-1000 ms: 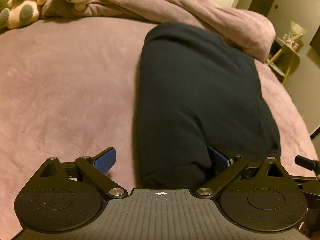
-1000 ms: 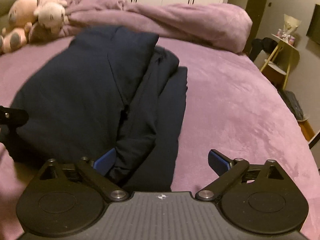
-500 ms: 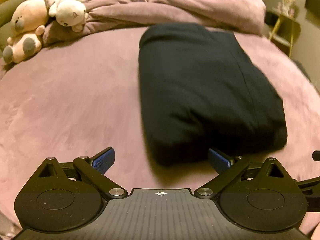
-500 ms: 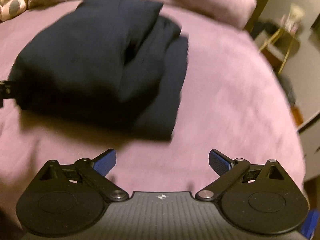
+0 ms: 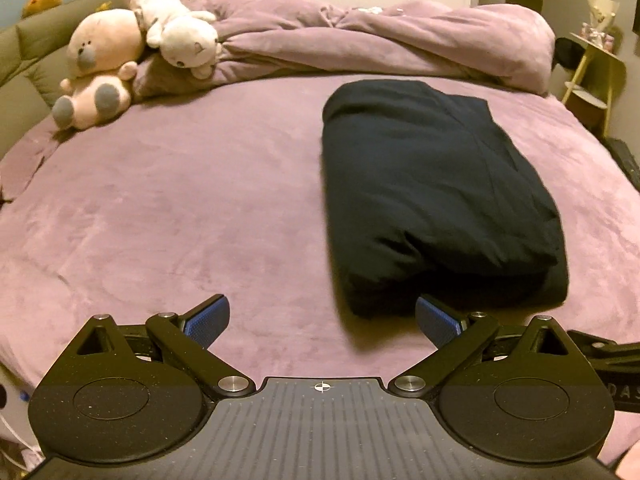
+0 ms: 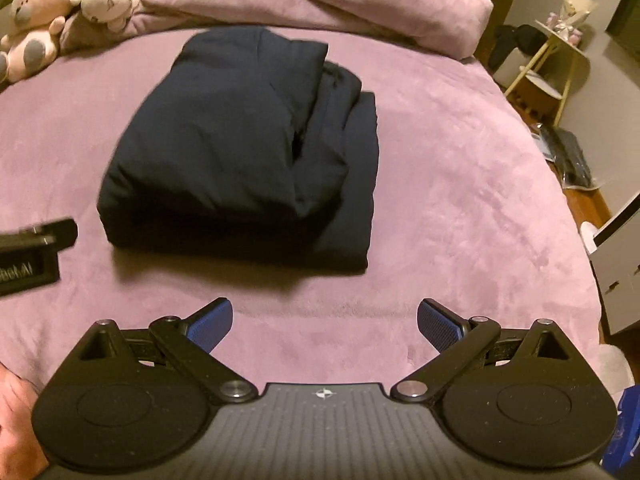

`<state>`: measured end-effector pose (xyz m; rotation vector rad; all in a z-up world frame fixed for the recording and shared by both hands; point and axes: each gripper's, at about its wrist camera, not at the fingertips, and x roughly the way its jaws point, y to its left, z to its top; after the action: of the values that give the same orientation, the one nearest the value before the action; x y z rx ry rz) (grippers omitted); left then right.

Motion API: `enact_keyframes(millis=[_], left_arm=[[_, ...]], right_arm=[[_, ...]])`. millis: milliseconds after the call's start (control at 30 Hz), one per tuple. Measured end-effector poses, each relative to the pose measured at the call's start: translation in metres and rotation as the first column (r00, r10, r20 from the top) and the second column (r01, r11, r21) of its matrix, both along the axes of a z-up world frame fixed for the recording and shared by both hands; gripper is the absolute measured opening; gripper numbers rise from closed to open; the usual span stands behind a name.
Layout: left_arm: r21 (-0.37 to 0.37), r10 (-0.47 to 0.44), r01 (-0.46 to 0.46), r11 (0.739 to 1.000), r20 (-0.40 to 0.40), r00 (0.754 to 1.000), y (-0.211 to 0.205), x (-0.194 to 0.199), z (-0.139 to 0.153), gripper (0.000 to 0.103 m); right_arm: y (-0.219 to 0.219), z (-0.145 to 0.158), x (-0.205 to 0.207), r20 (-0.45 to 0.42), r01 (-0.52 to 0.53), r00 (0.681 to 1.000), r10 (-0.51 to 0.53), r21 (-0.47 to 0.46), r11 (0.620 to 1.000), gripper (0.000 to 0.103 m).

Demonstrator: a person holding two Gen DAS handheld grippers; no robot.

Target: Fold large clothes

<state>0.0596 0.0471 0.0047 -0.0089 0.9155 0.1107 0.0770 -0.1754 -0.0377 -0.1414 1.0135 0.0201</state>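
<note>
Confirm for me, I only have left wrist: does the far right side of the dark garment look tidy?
Observer: Not fully. In the right wrist view the folded dark garment shows stepped layers along that side, with a lower layer sticking out past the top fold.
Operator: Is the right gripper on it?
Observer: No. The right gripper is open over bare purple bedspread, short of the garment's near edge.
Operator: Anything off the bed on that side?
Observer: Dark bagged items lie on the floor near the yellow side table.
</note>
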Motion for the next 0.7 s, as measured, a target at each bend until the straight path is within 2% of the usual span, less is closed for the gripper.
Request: enact_keyframes(millis=[233, 400, 700], left_arm=[[0.023, -0.024, 0.024, 0.999, -0.001, 1.000, -0.007, 0.000, 0.007, 0.102], [0.006, -0.029, 0.029, 1.000, -0.009, 1.000, -0.005, 0.001, 0.006, 0.102], [0.021, -0.032, 0.032, 0.999, -0.010, 0.999, -0.008, 0.000, 0.006, 0.102]], right_arm=[[0.005, 0.013, 0.004, 0.018, 0.020, 1.000, -0.020, -0.032, 0.999, 0.099], [0.002, 0.017, 0.006, 0.003, 0.050, 0.999, -0.050, -0.003, 0.999, 0.099], [0.001, 0.021, 0.008, 0.002, 0.076, 0.997, -0.076, 0.037, 0.996, 0.099]])
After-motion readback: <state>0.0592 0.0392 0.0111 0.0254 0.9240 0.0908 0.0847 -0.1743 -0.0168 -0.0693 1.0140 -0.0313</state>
